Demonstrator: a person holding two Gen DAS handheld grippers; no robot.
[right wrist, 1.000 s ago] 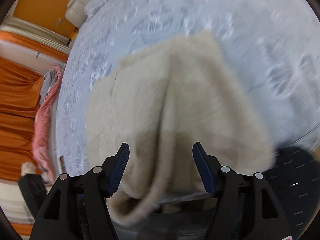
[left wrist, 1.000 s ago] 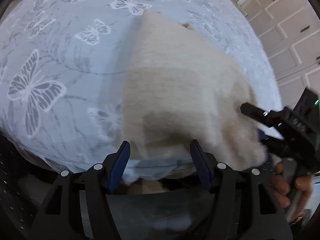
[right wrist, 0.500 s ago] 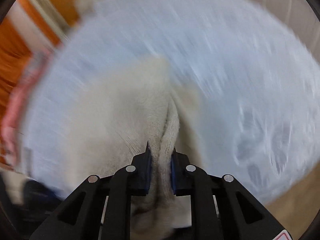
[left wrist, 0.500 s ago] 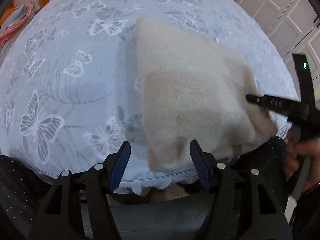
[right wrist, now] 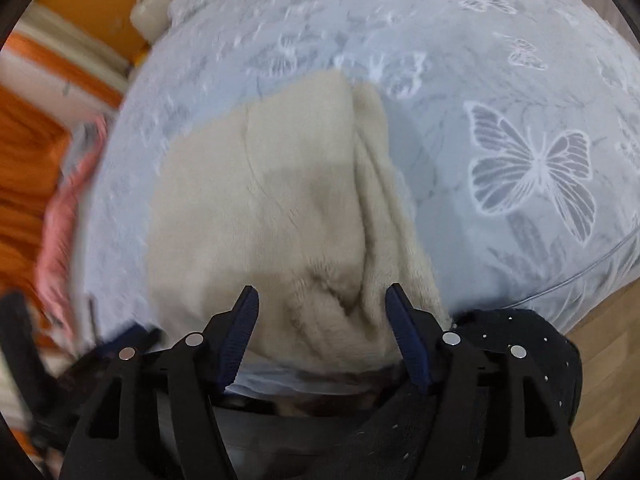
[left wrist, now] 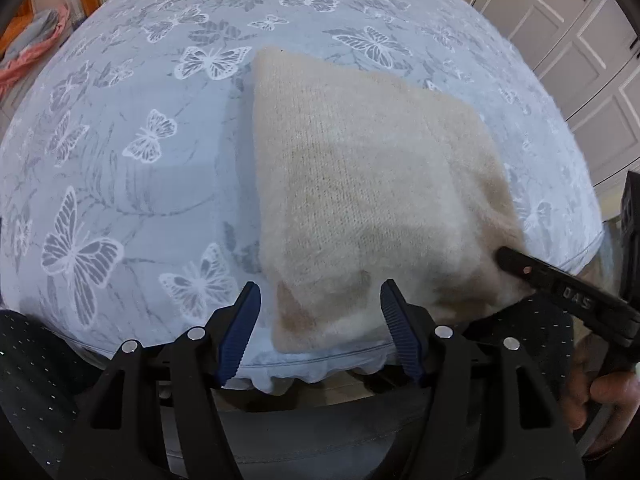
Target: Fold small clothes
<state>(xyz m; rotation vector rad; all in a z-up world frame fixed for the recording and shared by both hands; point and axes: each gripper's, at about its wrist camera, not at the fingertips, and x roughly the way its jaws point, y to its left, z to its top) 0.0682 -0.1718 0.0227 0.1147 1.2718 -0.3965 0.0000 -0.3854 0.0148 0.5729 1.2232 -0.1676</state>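
The cream knitted garment [left wrist: 372,200], a small fuzzy piece already doubled into a rough rectangle, lies on the pale blue butterfly-print bedsheet [left wrist: 132,184] at the near edge of the bed, its near hem overhanging the frilled border slightly. The left gripper [left wrist: 320,332] is held with its blue-padded jaws spread wide and empty, level with the near left corner of the garment. The right gripper [right wrist: 320,332] is likewise spread wide and holds nothing; its jaws straddle the bunched near right corner, where a thick lengthwise ridge of fabric [right wrist: 380,200] stands proud of the flat panel. The step in hand appears to be the next fold or a squaring-up of the stack. To do it well, close each gripper on all layers at a near corner, not on the top layer alone, lift both corners together, and lay the near edge over the far edge with the sides aligned; flatten the ridge first, or it will be trapped inside the fold. The knit is soft and thick, so it will probably sag between the two grip points. Nothing lies on the sheet in the path of the fold. A pink and grey cloth bundle [left wrist: 28,52] lies well off to the left, and white panelled cupboard doors [left wrist: 580,60] stand beyond the bed to the right.
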